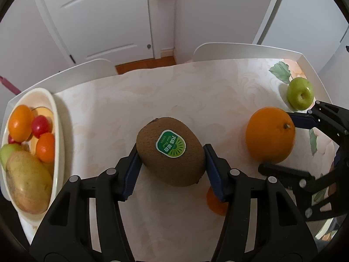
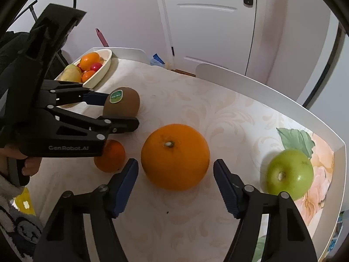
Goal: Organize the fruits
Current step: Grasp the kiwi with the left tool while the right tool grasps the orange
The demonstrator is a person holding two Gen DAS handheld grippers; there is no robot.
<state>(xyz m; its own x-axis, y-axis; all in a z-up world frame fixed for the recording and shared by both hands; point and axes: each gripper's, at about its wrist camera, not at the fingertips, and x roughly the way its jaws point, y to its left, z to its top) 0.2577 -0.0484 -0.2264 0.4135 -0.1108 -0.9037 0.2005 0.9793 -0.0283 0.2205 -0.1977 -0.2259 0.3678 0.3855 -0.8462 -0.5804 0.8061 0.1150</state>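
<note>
White bowl (image 1: 59, 118) far left: oranges, red fruit, mango. Left claw (image 1: 171, 163) clamped on kiwi (image 1: 172, 150); right claw (image 2: 175, 185) open, straddling orange (image 2: 175, 157).

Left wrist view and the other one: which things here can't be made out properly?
- Small orange: left wrist view, mostly hidden behind a finger of the left claw.
- Bowl: left wrist view, its left side is lost at the picture's dark edge, and the lower fruit is buried under the top pieces.
- Person: right wrist view, only a hand and sleeve show; the left edge cuts off the rest.
</note>
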